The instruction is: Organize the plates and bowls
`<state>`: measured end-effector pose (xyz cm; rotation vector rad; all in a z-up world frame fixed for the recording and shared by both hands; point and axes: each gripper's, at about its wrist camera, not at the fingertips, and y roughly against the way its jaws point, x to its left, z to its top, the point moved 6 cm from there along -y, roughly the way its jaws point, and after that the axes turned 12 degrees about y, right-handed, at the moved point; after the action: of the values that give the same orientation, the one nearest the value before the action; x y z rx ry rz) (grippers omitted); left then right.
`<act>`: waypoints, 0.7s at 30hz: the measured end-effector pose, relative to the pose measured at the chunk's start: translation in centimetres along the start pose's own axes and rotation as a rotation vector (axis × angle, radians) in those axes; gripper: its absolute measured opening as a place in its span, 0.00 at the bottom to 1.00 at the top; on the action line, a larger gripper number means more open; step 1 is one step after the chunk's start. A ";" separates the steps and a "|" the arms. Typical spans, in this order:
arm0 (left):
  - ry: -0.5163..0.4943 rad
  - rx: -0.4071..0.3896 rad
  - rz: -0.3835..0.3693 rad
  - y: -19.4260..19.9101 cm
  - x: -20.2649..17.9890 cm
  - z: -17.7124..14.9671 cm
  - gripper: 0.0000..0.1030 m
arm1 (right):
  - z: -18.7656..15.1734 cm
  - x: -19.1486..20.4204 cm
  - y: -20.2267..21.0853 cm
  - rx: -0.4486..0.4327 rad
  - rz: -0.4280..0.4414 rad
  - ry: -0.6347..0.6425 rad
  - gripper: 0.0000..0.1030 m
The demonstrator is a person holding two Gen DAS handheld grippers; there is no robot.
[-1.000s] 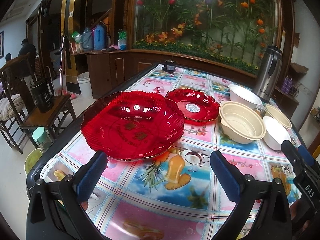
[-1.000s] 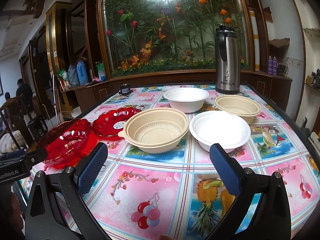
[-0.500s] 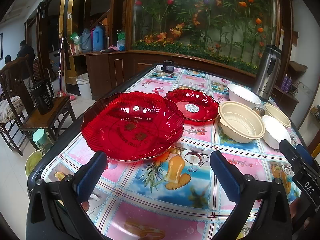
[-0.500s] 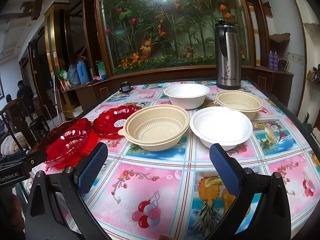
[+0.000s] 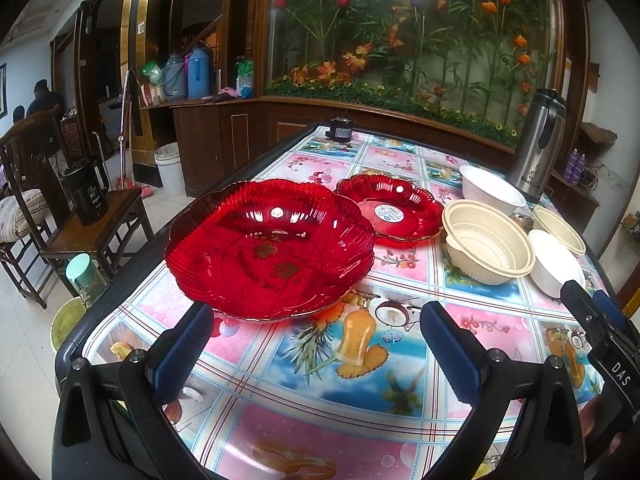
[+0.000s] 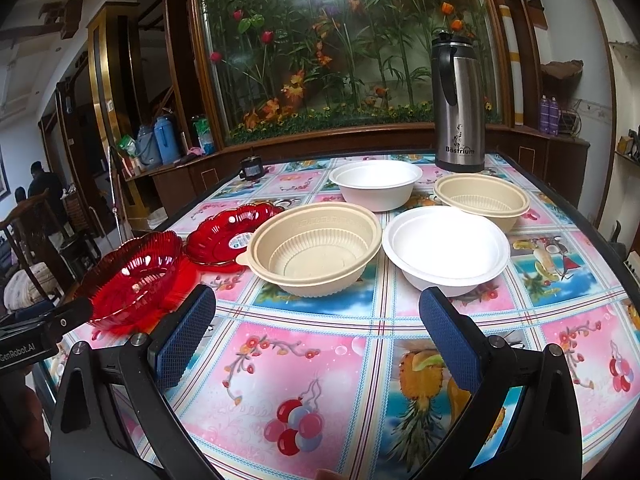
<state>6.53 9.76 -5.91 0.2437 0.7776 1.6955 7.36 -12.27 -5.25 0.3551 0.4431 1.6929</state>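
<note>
Plainly, both claws (left [image 5: 316,344], right [image 6: 316,328]) are spread; the beige bowl [image 6: 314,254] sits empty

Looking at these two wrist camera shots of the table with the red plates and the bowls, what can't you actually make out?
- Round label in the small red plate: too small to read in either view.
- Gold lettering in the large red plate: distorted by the ribbed plastic, left wrist view.
- Far beige bowl: partly hidden behind the near white bowl, left wrist view.
- Near edge of the table: hidden by the right gripper.
</note>
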 end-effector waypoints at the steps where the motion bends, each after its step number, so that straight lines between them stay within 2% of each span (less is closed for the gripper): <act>1: 0.001 0.000 0.001 -0.1 0.0 -0.1 0.99 | 0.0 0.0 0.0 0.000 0.000 0.000 1.00; 12: 0.019 0.005 0.026 -0.6 1.6 0.2 1.00 | -0.3 0.1 -0.6 0.026 0.018 -0.011 1.00; 15: 0.024 -0.002 0.048 -0.6 2.7 0.6 1.00 | 0.1 1.3 -1.2 0.013 0.077 -0.025 1.00; 21: 0.053 0.005 0.069 -0.7 6.0 2.6 0.99 | 3.3 7.2 -4.0 0.036 0.255 -0.010 1.00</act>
<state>6.80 16.36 -5.79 0.2321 0.8208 1.7714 11.21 -4.35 -4.40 0.4614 0.4353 1.9310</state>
